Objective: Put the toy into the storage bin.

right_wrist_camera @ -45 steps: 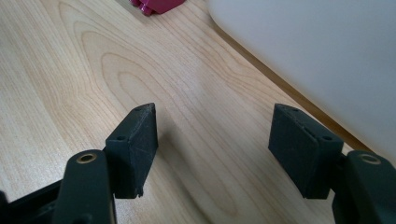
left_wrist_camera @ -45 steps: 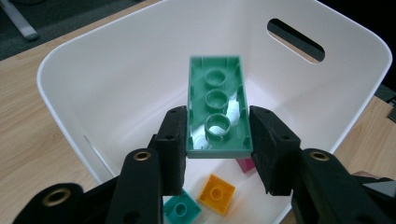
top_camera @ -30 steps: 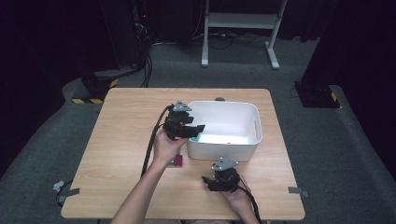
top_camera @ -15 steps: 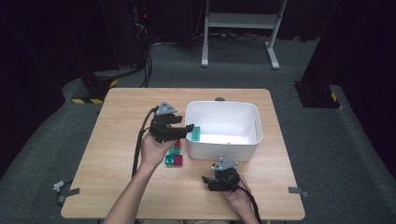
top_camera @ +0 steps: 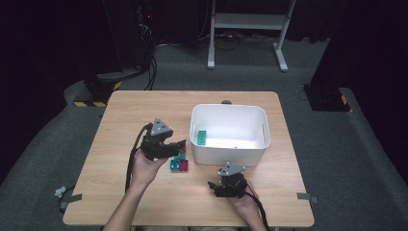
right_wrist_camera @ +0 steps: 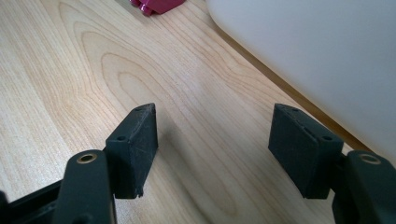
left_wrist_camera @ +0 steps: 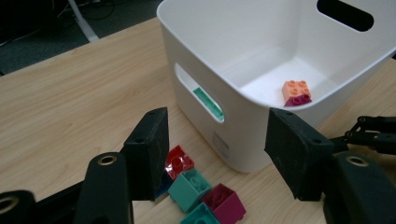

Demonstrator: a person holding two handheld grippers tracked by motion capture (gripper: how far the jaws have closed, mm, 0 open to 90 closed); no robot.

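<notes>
My left gripper (top_camera: 181, 143) hovers open just left of the white bin (top_camera: 229, 109), above a small cluster of loose bricks (top_camera: 179, 164). In the left gripper view its jaws (left_wrist_camera: 217, 127) stand wide with nothing between them. Below them lie a red brick (left_wrist_camera: 180, 161), a teal brick (left_wrist_camera: 189, 187) and a magenta brick (left_wrist_camera: 224, 203). Inside the bin are a green brick (top_camera: 201, 137) by the left wall and an orange brick on a magenta one (left_wrist_camera: 295, 92). My right gripper (top_camera: 217, 186) rests open on the table in front of the bin, its jaws (right_wrist_camera: 212, 119) holding nothing.
The bin's white wall (right_wrist_camera: 327, 51) rises close on the right in the right gripper view, and a magenta brick (right_wrist_camera: 156, 4) lies ahead of those jaws. Bare wood table (top_camera: 120, 125) stretches to the left and front. Cables trail from both grippers toward the near edge.
My left gripper has drawn back from the bin's left rim, moving left and slightly down to sit over the loose bricks. The right gripper has stayed put.
</notes>
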